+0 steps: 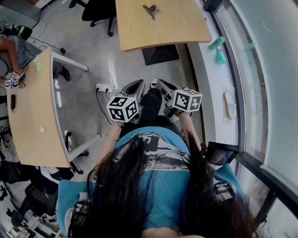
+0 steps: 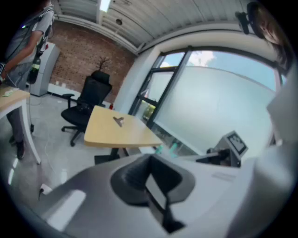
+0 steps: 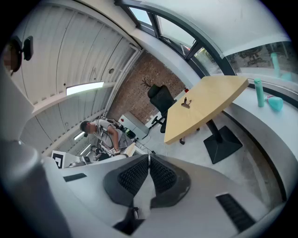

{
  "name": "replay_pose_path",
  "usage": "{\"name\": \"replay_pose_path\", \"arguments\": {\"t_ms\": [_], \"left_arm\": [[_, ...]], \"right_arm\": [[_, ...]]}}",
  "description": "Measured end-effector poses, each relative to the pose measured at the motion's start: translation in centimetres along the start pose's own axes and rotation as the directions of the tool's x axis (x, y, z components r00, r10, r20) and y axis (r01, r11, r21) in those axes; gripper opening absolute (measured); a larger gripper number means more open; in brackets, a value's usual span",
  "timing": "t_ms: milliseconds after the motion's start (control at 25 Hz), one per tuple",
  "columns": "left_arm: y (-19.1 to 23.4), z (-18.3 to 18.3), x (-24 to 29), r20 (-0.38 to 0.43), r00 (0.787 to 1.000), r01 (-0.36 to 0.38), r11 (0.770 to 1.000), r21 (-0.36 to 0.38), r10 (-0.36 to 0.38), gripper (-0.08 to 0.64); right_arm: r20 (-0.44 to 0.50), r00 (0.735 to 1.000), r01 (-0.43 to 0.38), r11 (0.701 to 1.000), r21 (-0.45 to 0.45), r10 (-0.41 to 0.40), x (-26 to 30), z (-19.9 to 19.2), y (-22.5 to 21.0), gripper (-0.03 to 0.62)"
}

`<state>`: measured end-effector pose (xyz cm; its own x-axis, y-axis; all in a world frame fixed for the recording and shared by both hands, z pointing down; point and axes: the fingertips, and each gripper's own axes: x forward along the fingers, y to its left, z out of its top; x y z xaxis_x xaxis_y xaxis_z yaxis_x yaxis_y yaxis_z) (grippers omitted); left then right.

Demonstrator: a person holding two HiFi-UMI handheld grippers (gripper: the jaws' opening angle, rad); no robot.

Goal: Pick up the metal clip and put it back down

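Jaws on the left gripper (image 2: pixel 150 160) are fully together with nothing between them. Same deal on the right gripper (image 3: pixel 149 160), tips touching and empty. Clip (image 1: pixel 151 10) lies on the table (image 1: pixel 179 28), well apart from both.

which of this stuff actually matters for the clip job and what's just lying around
For the job: metal clip; wooden table it lies on; left gripper and right gripper, both shut and empty.

Lying about: teal bottle; black office chair; power strip on the floor; side desk.
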<state>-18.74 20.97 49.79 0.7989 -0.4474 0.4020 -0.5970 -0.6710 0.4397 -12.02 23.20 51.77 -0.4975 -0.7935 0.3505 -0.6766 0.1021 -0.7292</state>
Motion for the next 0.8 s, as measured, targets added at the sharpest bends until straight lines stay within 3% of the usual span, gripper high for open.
{"name": "replay_pose_path", "arguments": {"t_ms": [560,800], "left_arm": [[7.0,12.6,15.6,0.045,0.998,0.041,0.999,-0.014,-0.040,0.003],[9.1,15.9,20.6,0.045,0.997,0.060,0.997,-0.037,-0.059,0.003]], "right_arm": [[0.031,0.996,0.081,0.997,0.009,-0.081,6.9,14.8,-8.3,0.022],[0.010,0.993,0.117,0.993,0.016,-0.117,9.7,19.4,-10.9,0.022]]}}
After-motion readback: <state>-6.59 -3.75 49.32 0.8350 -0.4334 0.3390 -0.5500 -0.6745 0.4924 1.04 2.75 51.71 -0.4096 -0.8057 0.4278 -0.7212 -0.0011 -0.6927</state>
